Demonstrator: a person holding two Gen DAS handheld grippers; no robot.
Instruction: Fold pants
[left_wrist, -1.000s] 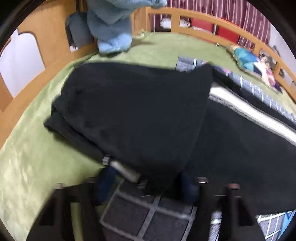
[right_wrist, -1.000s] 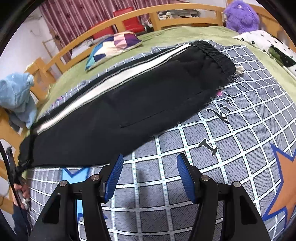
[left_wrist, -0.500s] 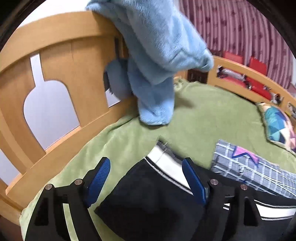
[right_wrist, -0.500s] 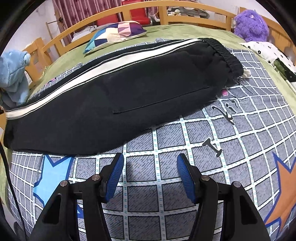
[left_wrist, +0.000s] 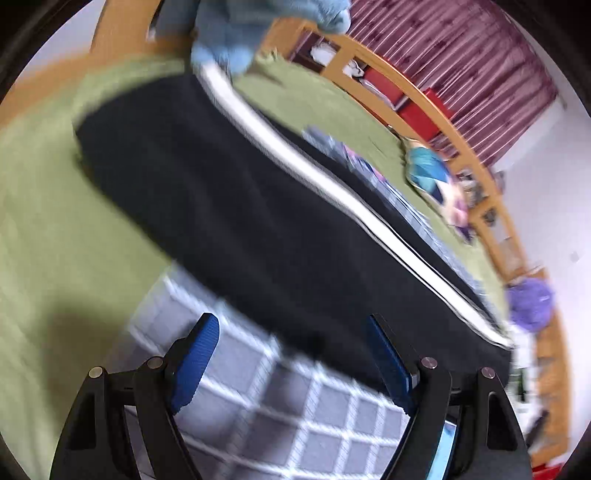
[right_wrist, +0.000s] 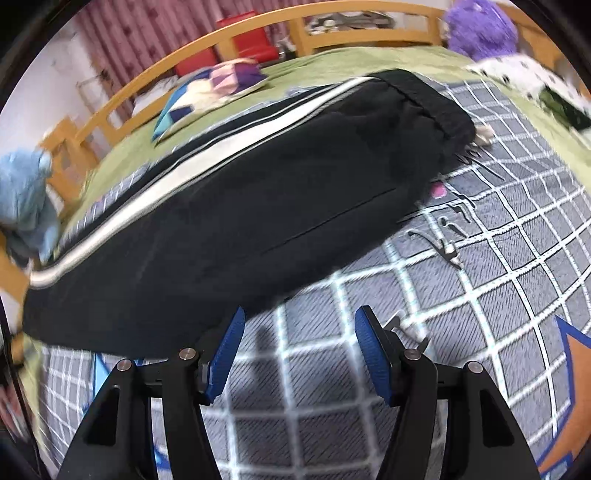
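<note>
Clearly the pants (right_wrist: 251, 206) are the big thing before me: black, already doubled leg on leg, lying flat on the grey checked blanket (right_wrist: 498, 280) that covers the green bedspread (left_wrist: 44, 206). I judge them soft and limp, light enough to lift but sure to sag and slide off themselves, so I should pinch through all layers at a firm edge rather than the loose middle. From my right wrist view their long axis runs from near left to far right, with the gathered waistband (right_wrist: 439, 107) at the far right and the leg ends at the near left; a white side stripe (right_wrist: 207, 155) follows the far edge. Both my tools hang over the near edge: the left gripper (left_wrist: 291, 363) has its jaws apart and empty, and the right gripper (right_wrist: 299, 354) is likewise spread, holding nothing.
</note>
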